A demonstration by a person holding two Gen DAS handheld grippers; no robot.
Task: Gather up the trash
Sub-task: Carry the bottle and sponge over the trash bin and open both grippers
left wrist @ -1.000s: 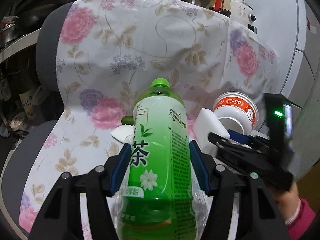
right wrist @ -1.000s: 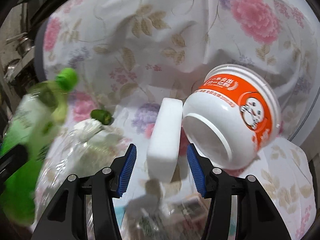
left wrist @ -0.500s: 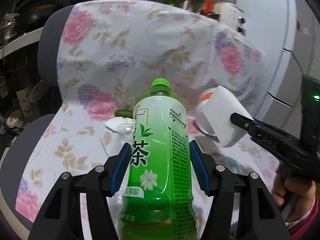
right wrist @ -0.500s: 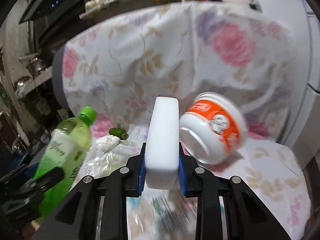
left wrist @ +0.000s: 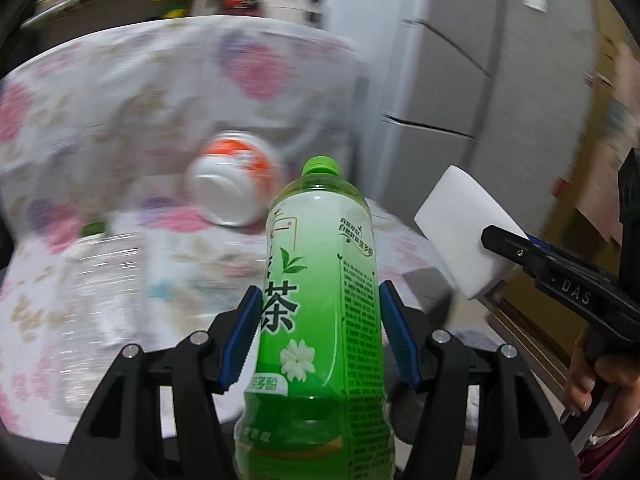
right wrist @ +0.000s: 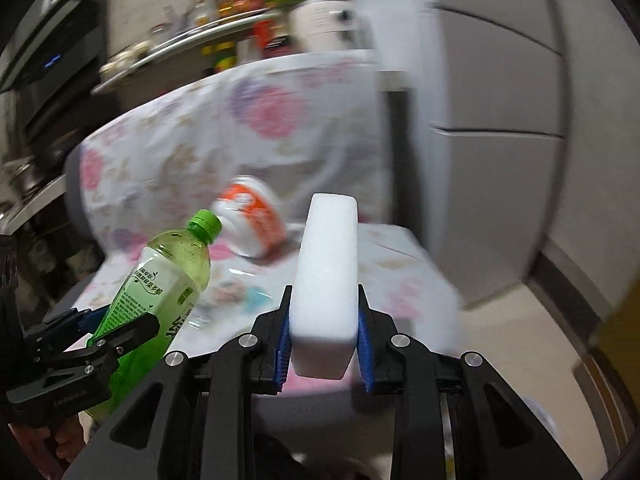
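My left gripper (left wrist: 318, 338) is shut on a green tea bottle (left wrist: 320, 300) with a green cap, held upright and lifted off the chair. The same bottle (right wrist: 160, 280) shows tilted at the left of the right wrist view. My right gripper (right wrist: 323, 338) is shut on a white foam block (right wrist: 326, 280), its blue pads pressed to both sides. That block (left wrist: 466, 228) appears at the right of the left wrist view, clamped in the black gripper a hand holds. An orange and white bowl (left wrist: 232, 184) lies on its side on the flowered chair seat (left wrist: 80, 300).
Clear plastic wrap (left wrist: 104, 264) and a small green thing (left wrist: 94, 228) lie on the seat. A grey fridge or cabinet (right wrist: 500, 120) stands right of the chair, with pale floor (right wrist: 520, 340) below it. A cluttered shelf (right wrist: 224, 28) runs behind the chair back.
The right gripper shut on the white block and lifted it off the seat. Both grippers pulled back and swung right, away from the chair, with their loads. The bowl stayed on the seat.
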